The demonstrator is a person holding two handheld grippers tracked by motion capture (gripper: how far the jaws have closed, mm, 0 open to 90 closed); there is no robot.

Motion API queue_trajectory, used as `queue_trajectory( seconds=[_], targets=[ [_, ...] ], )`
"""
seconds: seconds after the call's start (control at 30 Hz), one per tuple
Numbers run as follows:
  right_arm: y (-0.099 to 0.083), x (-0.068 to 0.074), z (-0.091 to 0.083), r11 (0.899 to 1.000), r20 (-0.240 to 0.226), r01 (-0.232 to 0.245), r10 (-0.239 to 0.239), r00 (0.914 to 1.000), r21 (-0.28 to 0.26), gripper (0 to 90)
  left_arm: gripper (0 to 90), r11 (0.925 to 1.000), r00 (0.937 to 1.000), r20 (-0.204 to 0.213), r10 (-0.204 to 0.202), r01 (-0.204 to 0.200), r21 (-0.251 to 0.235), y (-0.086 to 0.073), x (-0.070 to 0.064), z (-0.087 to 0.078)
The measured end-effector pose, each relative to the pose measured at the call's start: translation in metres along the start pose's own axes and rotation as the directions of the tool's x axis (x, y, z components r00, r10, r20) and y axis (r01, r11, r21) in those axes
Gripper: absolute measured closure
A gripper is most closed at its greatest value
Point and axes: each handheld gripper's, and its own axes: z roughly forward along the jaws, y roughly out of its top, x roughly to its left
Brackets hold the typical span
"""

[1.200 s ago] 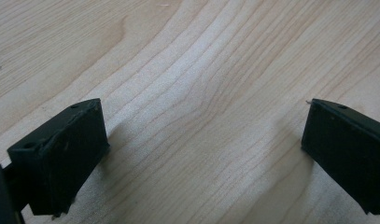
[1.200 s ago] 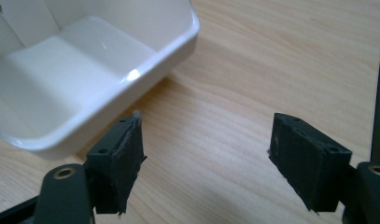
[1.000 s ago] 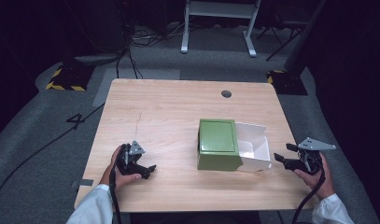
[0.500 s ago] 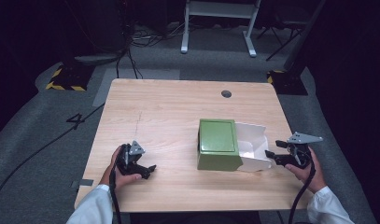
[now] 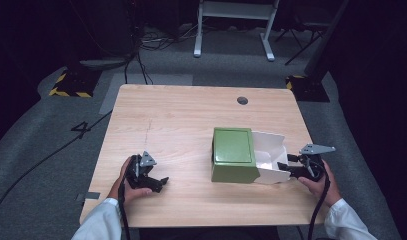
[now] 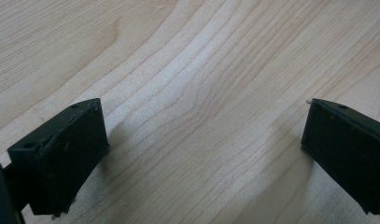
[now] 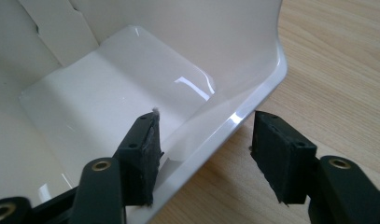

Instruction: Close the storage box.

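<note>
1. White glossy tray (image 5: 272, 159) sticks out at 3 o'clock from the green box (image 5: 233, 154), right of the desk (image 5: 181, 120) centre
2. Right hand-held gripper (image 7: 204, 156) straddles the tray's outer wall, jaws apart; the step looks like taking hold
3. Next, I judge: close on the wall
4. Left hand-held gripper (image 6: 204, 154) rests at 7 o'clock, jaws spread, holding nothing

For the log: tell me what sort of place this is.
Probably a lab or studio set up for recording: a lone wooden table on grey carpet, hazard-striped floor tape, and loose cables against dark surroundings.
</note>
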Motion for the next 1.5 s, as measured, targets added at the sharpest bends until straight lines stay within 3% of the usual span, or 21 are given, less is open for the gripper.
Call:
queue_trajectory(
  seconds=[0.1,0.37,0.9,1.5],
  targets=[
    [0.002,0.004,0.002,1.0,0.009,0.003,-0.003,1.0,0.008,45.6,0.5,0.9999,0.9998,-0.009,-0.017,0.017,0.001,0.002,-0.005,0.002],
    [0.013,0.014,0.007,0.999,0.004,0.035,-0.035,0.9994,0.016,48.9,0.4,0.9999,0.9999,-0.007,-0.01,0.01,-0.001,0.003,-0.006,0.003],
    [0.038,0.04,0.026,0.994,-0.04,0.104,-0.103,0.9939,0.033,49.2,0.5,0.9999,0.9999,-0.006,-0.011,0.011,-0.001,0.003,-0.006,0.003],
    [0.055,0.058,0.037,0.991,-0.057,0.132,-0.131,0.9898,0.028,51.6,0.5,1.0,0.9999,-0.006,-0.01,0.01,-0.001,0.003,-0.006,0.003]
  ],
)
